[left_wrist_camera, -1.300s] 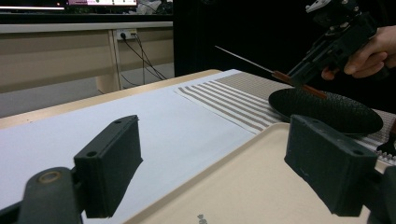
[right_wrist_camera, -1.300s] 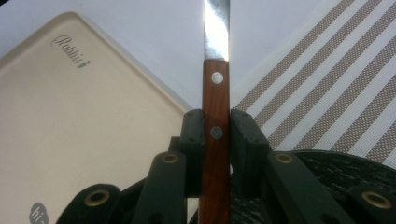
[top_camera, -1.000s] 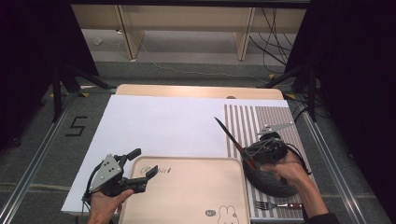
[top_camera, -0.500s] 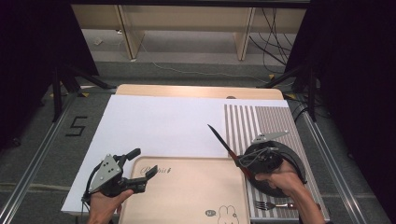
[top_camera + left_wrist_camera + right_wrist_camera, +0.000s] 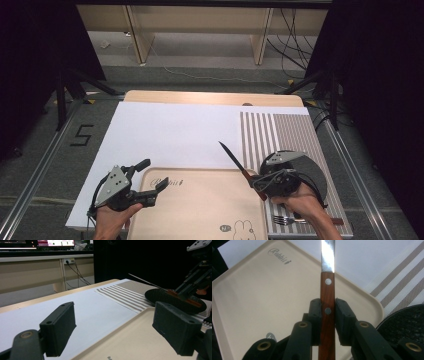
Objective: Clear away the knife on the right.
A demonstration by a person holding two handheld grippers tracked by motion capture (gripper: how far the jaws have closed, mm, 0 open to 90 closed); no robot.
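- Currently, your right gripper [image 5: 327, 311] clamps the knife [image 5: 238, 164] by its wooden handle; blade points toward ten o'clock above the tray [image 5: 200, 210].
- Your left gripper [image 5: 150, 181] stands wide, empty, at the tray's nine o'clock edge.

"rabbit" stands on the tray [image 5: 262, 302]; "5" on the floor [image 5: 50, 165].

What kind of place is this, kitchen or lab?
Likely a lab set up for recording: a table dressed with white paper, a tray and a striped mat, dark curtains at both sides, loose cables on the floor, and monitors on a desk behind.
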